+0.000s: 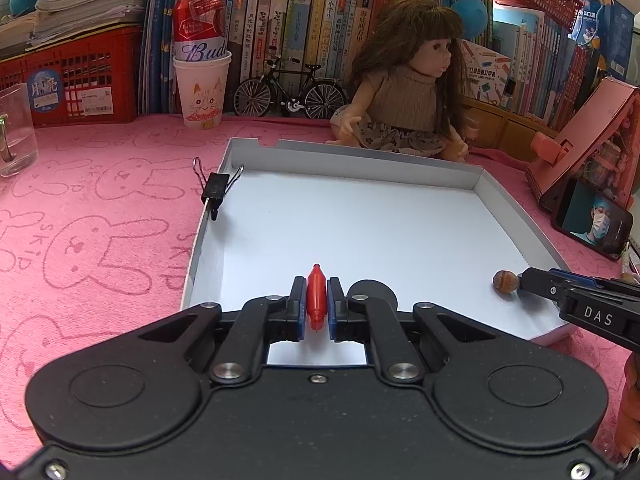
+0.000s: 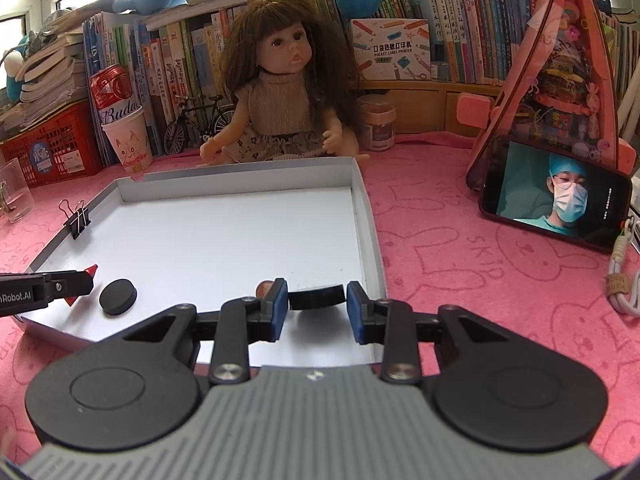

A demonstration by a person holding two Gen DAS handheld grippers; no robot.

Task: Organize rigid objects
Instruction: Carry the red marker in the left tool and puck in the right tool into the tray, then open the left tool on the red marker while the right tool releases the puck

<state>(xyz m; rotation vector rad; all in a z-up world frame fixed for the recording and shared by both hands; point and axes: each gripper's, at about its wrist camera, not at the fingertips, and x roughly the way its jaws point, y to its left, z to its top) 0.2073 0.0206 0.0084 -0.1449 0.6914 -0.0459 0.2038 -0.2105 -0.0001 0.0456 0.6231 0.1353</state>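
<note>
- Left gripper [image 1: 317, 304]: we are clamping the red piece [image 1: 317, 294]; keeping it level over the white tray [image 1: 400, 216].
- Right gripper [image 2: 317, 300]: we are holding a black disc [image 2: 317, 297] edgewise, easing it down beside the other disc [image 2: 118, 296].

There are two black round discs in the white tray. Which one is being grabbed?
The black disc between the right gripper jaws, near the tray's right wall. The other disc lies flat and untouched beside the left gripper, which holds a red piece.
</note>
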